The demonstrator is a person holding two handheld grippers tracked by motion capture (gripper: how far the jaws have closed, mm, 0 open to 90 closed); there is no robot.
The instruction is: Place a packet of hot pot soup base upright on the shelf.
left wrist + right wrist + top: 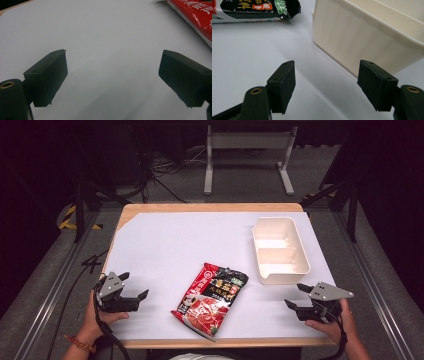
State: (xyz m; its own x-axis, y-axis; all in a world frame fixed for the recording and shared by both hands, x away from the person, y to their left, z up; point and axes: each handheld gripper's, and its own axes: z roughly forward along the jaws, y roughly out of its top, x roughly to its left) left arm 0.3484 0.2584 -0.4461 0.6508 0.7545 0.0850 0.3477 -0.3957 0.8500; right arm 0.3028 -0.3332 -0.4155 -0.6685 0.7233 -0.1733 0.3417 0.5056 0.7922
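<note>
White paper covers most of the wooden table (131,210), and on it a red and black food packet (210,299) lies flat near the front edge, between the 2 grippers. It is slanted, with its black end pointing toward the cream plastic container (280,249), which stands farther back on the right side. This container has 2 compartments, both empty, so I think the packet is meant to go inside it.

At the left, the left gripper (135,287) rests low near the table, with jaws wide apart and nothing between them; the packet's red edge (197,17) is near but not touching. At the right, the right gripper (298,296) is also open and holds nothing; its jaws point toward the near wall of the container (362,37). Both hands stay at the sides, well apart from the packet, probably to leave it free before 1 of them reaches in.
</note>
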